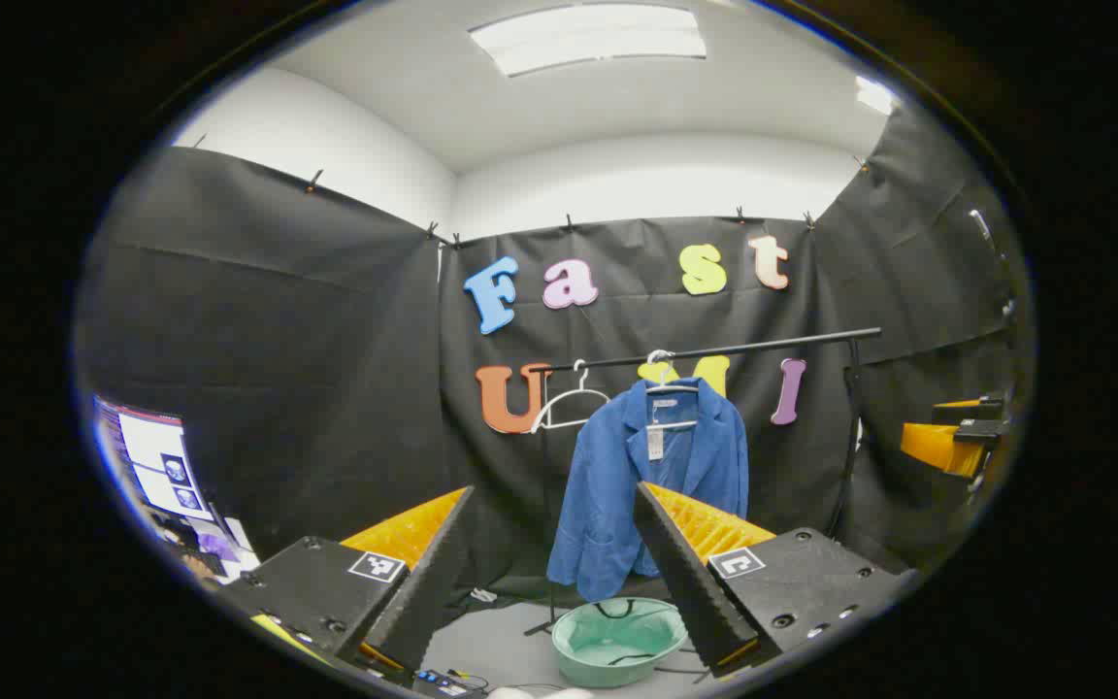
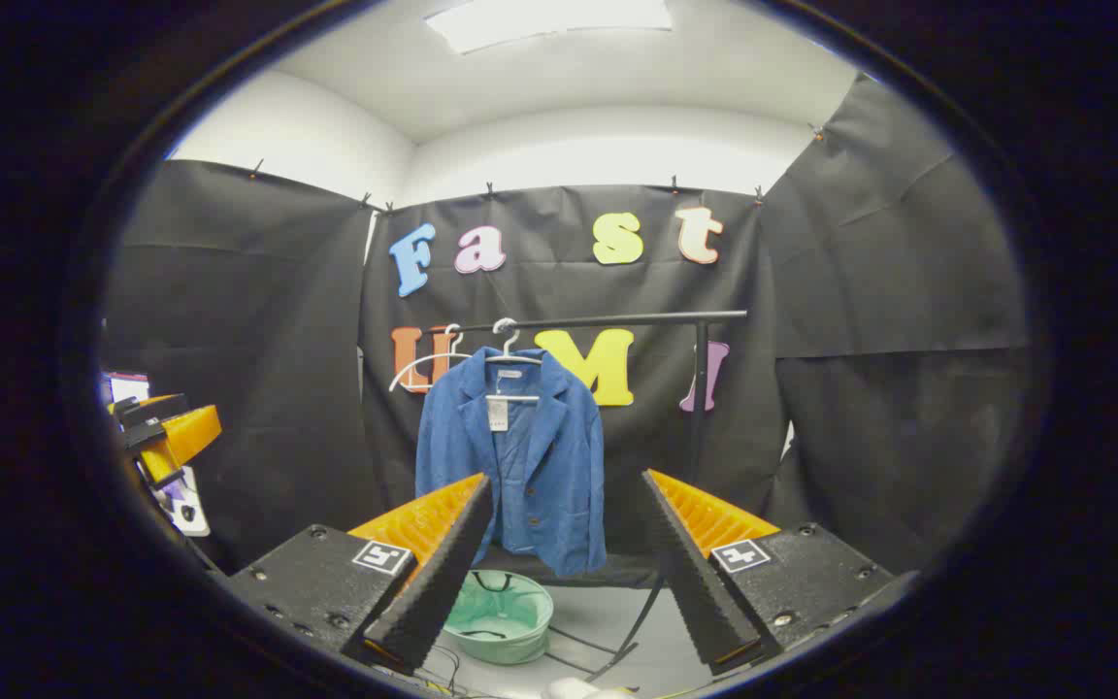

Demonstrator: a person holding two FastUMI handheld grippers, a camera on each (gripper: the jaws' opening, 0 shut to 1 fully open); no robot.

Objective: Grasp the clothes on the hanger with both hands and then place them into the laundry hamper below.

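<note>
A blue jacket point(image 1: 608, 456) point(image 2: 540, 456) hangs on a white hanger point(image 1: 673, 390) point(image 2: 510, 361) from a black rail point(image 1: 714, 348) point(image 2: 617, 318). On the floor below it sits a mint-green laundry hamper point(image 1: 617, 641) point(image 2: 501, 612), with nothing but a dark cord inside. My left gripper point(image 1: 554, 488) is open, well short of the jacket, and holds nothing. My right gripper point(image 2: 568, 476) is also open and empty, at a similar distance. The right gripper point(image 1: 957, 437) appears at the right edge of the left gripper view. The left gripper point(image 2: 166, 432) appears at the left edge of the right gripper view.
An empty white hanger point(image 1: 569, 403) point(image 2: 423, 367) hangs on the rail left of the jacket. The rack's black upright post point(image 1: 850, 437) point(image 2: 698, 408) stands to the right. Cables point(image 2: 608, 646) trail over the grey floor by the hamper. A lit monitor point(image 1: 151, 456) stands far left.
</note>
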